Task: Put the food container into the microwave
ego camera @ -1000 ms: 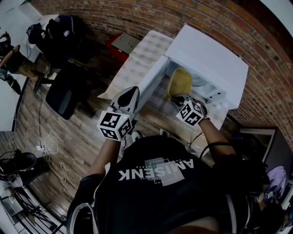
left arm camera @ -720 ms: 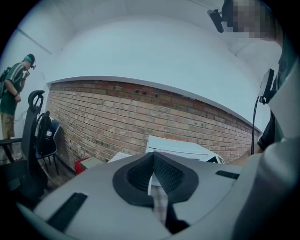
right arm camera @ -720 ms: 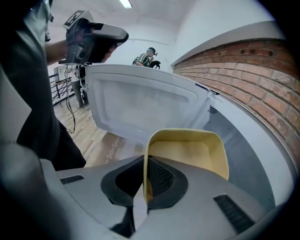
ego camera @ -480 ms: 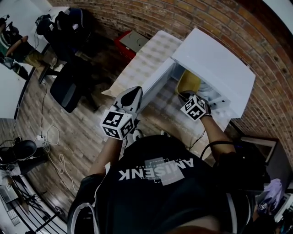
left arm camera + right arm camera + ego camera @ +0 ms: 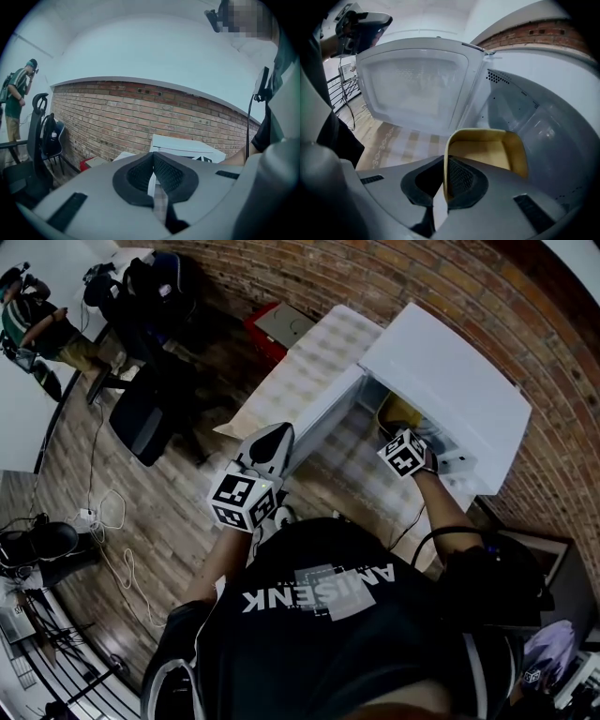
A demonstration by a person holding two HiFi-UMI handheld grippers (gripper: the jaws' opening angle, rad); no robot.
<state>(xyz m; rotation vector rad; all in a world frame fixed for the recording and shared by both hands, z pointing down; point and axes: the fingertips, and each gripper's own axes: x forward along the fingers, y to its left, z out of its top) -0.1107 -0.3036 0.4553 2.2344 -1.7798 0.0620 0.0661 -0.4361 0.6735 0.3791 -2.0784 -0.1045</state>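
Right gripper (image 5: 445,177), jaws clamped on the yellow food container (image 5: 487,151) rim, has carried it from the doorway into the microwave (image 5: 452,390) cavity, so release looks next; left gripper (image 5: 153,174) idle, jaws together, empty.

The microwave (image 5: 450,390) has a smooth white casing with a faint sheen, and its inner walls look glossy. The food container (image 5: 487,152) is smooth, matt yellow plastic. The left gripper (image 5: 153,176) and right gripper (image 5: 444,176) have matt grey plastic shells and black, finely textured pads (image 5: 460,180). The tabletop (image 5: 323,362) wears a checked covering that looks like cloth. The wall (image 5: 375,277) is rough brick and the floor (image 5: 159,512) is wood plank.
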